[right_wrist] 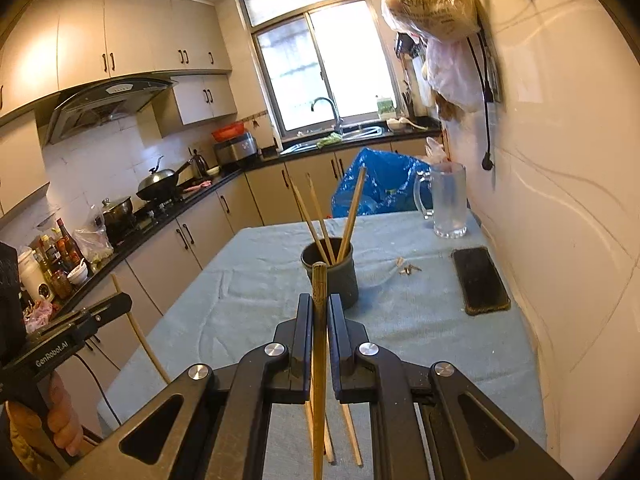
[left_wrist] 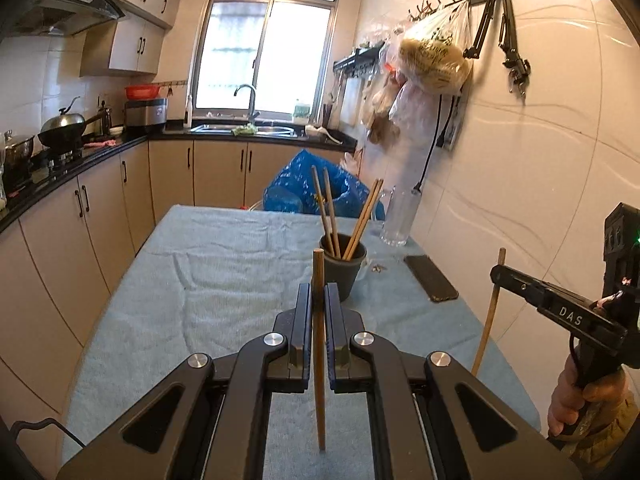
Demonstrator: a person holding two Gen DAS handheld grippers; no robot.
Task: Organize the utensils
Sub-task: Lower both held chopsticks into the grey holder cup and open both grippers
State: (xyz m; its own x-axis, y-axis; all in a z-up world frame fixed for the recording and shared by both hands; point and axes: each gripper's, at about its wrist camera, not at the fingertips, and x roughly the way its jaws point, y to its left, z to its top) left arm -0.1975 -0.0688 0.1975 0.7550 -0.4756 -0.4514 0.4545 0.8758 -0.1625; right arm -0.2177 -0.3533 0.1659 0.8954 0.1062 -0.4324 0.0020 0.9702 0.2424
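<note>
A: Why is each chopstick carried upright like that?

B: My guess is so it can drop end-first into the dark cup [left_wrist: 343,270], just above centre of the left wrist view. The left tongs [left_wrist: 319,294] are clamped on a brown chopstick [left_wrist: 319,360] that runs vertically through the lower centre. The right tongs [right_wrist: 320,306] are likewise clamped on a paler chopstick [right_wrist: 319,380], low and central in their own view.

A: And the cup?

B: It stands on the desk [left_wrist: 224,264], which has a light blue cloth over it. It already holds four chopsticks [left_wrist: 328,216] that lean apart, two to the left and two to the right, so the middle of its mouth looks free.

A: How do the sticks look?

B: Slim, wooden and straight; the right one seems lighter and faintly patterned near its top. More loose chopsticks [right_wrist: 352,436] lie on the cloth at the bottom of the right wrist view.
</note>
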